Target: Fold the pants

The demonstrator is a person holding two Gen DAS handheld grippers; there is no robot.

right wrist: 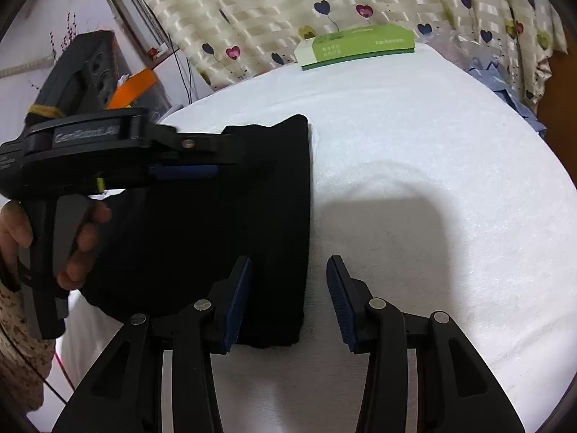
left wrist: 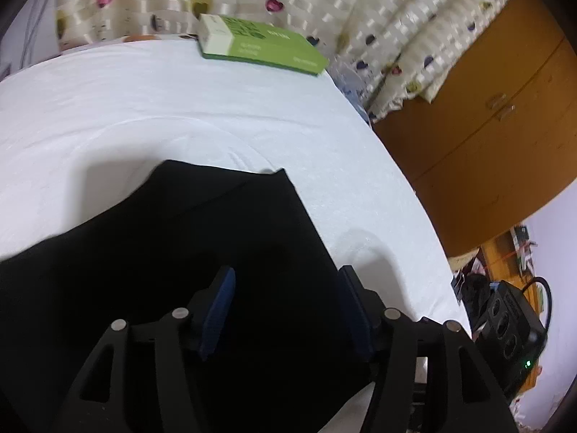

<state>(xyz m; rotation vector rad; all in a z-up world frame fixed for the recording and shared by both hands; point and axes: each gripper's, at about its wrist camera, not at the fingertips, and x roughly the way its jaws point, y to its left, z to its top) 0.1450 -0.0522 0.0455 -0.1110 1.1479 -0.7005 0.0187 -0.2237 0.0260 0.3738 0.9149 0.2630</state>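
Observation:
The black pants point(right wrist: 230, 231) lie folded into a compact rectangle on the white sheet point(right wrist: 414, 144); they also fill the lower left wrist view point(left wrist: 180, 252). My left gripper point(left wrist: 285, 288) is open and hovers over the folded pants, holding nothing. In the right wrist view it comes in from the left, held by a hand, over the far part of the pants point(right wrist: 216, 162). My right gripper point(right wrist: 288, 288) is open and empty, above the near right corner of the pants, its left finger over the cloth and its right finger over the sheet.
A green and white box point(right wrist: 355, 45) lies at the far edge of the bed, also seen in the left wrist view point(left wrist: 259, 45). A heart-patterned curtain point(right wrist: 288, 7) hangs behind. An orange wooden cabinet point(left wrist: 487, 126) and a black power strip point(left wrist: 512, 328) are to the right.

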